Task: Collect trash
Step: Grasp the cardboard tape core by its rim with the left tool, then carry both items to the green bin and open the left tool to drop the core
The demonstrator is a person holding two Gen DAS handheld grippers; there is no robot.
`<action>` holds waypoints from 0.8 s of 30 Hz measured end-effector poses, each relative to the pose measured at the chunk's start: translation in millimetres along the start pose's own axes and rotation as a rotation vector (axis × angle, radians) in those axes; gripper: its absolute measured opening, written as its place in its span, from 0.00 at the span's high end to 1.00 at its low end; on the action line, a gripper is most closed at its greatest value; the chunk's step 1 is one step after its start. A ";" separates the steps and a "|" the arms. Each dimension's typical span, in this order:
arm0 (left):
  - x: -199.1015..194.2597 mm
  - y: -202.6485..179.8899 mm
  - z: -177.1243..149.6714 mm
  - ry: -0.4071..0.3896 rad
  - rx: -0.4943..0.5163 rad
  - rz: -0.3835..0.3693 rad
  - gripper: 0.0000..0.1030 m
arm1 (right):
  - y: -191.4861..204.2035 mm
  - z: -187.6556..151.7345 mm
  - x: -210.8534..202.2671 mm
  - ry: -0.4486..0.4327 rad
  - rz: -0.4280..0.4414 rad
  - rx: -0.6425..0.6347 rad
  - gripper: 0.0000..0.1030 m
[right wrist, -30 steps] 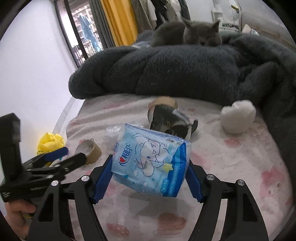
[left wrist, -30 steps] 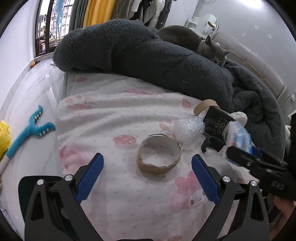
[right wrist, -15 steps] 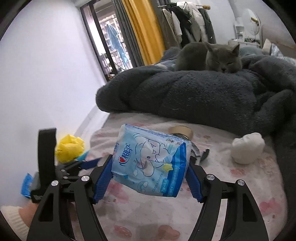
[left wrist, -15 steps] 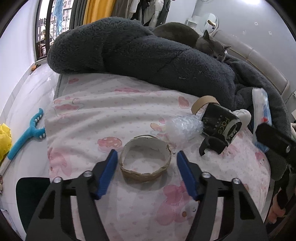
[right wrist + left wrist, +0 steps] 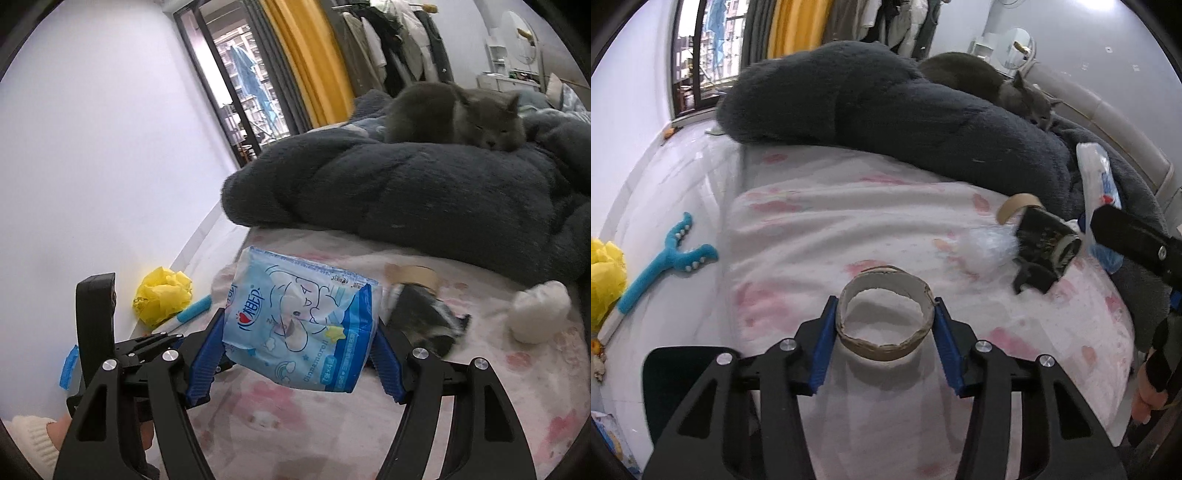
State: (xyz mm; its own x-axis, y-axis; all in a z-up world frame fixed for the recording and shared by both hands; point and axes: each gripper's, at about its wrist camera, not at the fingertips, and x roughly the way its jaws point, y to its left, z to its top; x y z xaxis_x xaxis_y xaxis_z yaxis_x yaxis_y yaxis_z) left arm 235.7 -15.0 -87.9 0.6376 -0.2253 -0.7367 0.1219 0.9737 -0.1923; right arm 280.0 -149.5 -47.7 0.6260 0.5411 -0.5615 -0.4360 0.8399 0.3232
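My left gripper (image 5: 884,319) is shut on a cardboard tape ring (image 5: 884,316), its blue pads pressing both sides, low over the pink-patterned bedsheet (image 5: 820,221). My right gripper (image 5: 299,332) is shut on a blue and white tissue pack (image 5: 301,321) and holds it above the sheet; the pack also shows at the right of the left wrist view (image 5: 1099,177). A black cup (image 5: 1047,242), clear crumpled plastic (image 5: 984,245) and a second tape ring (image 5: 1015,206) lie on the sheet. A white wad (image 5: 539,310) lies at the right.
A dark grey fluffy blanket (image 5: 886,103) fills the back of the bed with a grey cat (image 5: 458,110) lying on it. On the floor at left are a crumpled yellow bag (image 5: 162,295), a blue toy (image 5: 665,262) and a dark bin (image 5: 683,373).
My left gripper has moved forward and closed on the cardboard tape ring. My right gripper has lifted the tissue pack higher and swung left, away from the cup.
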 end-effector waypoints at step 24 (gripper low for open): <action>-18.6 115.7 -57.8 0.124 -0.065 0.142 0.48 | 117.6 6.2 78.2 0.085 0.153 -0.104 0.29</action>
State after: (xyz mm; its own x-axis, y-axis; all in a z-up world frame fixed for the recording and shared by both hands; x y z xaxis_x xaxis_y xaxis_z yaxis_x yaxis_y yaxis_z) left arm 194.0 100.0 -133.9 0.5459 -0.0924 -0.8327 -0.0143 0.9927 -0.1195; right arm 281.7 -8.1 -48.9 0.4924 0.6527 -0.5758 -0.5888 0.7370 0.3320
